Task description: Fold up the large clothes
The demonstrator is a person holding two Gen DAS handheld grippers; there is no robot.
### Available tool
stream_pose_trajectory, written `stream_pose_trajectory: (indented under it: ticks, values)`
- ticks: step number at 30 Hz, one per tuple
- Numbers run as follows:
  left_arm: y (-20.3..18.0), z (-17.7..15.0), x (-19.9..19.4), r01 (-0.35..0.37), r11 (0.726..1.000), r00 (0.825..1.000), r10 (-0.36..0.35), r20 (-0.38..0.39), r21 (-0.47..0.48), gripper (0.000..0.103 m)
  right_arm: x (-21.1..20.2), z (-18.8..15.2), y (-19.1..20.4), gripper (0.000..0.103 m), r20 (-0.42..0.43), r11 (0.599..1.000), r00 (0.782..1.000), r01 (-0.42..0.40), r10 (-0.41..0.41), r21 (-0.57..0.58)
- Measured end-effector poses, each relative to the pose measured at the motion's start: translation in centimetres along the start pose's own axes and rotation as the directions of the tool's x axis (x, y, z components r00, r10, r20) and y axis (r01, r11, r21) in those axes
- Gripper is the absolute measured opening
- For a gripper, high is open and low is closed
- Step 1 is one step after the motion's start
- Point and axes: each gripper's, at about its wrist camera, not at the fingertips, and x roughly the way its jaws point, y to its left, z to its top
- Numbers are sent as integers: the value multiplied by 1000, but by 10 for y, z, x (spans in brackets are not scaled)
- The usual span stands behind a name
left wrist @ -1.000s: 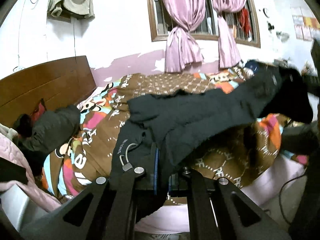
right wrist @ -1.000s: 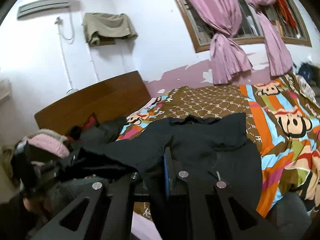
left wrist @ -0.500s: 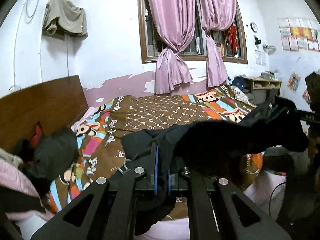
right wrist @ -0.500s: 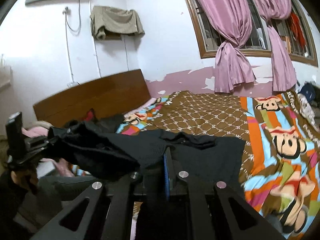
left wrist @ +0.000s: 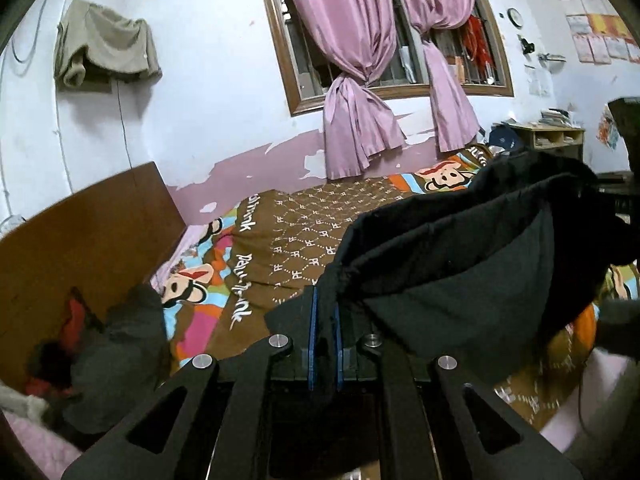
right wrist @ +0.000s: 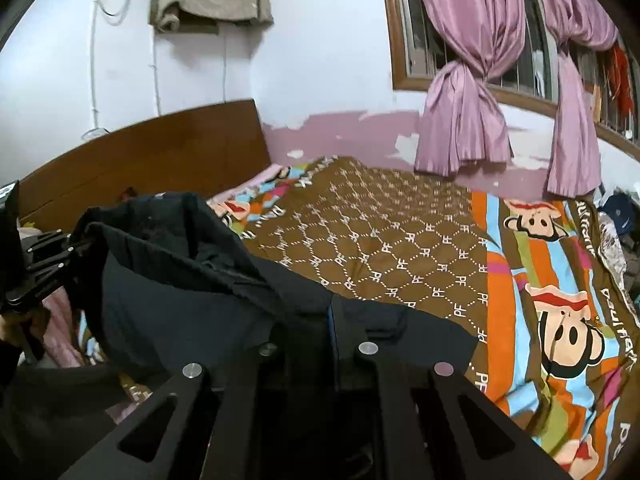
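1. The black garment (left wrist: 472, 276) hangs in the air above the bed, stretched between the two grippers and sagging in the middle; in the right wrist view its lower part (right wrist: 192, 300) droops toward the near edge of the bed.
2. The left gripper (left wrist: 325, 344) has its blue pads pressed together on a bunched edge of the cloth. The right gripper (right wrist: 332, 344) is likewise clamped on a fold of the same fabric.
3. The cloth looks soft, limp and fairly thick, probably light for its bulk. It should drape and crease wherever it lacks support, so I judge it needs holds at two outer points of one edge, kept taut.
4. Loose layers may slip out of a pinch that catches only one ply.
5. Under it lies the patterned bedspread (right wrist: 400, 248), brown with cartoon monkeys.
6. A dark heap of other clothes (left wrist: 116, 356) sits by the wooden headboard (left wrist: 80, 232).
7. Pink curtains (left wrist: 352, 92) hang at the window behind.
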Motion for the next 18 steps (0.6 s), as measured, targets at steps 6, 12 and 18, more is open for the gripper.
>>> stream_pose_trajectory:
  ticks: [6, 12, 18]
  values:
    - [15, 18, 74, -25, 999, 998, 26, -51, 20, 5, 71, 8, -29, 11, -44, 999, 998, 35, -35, 3]
    - [23, 14, 146, -51, 998, 991, 55, -124, 33, 5, 136, 1, -54, 13, -103, 998, 993, 59, -58, 6]
    - [32, -3, 209, -43, 999, 982, 36, -185, -29, 5, 178, -7, -71, 21, -122, 997, 992, 50, -44, 50]
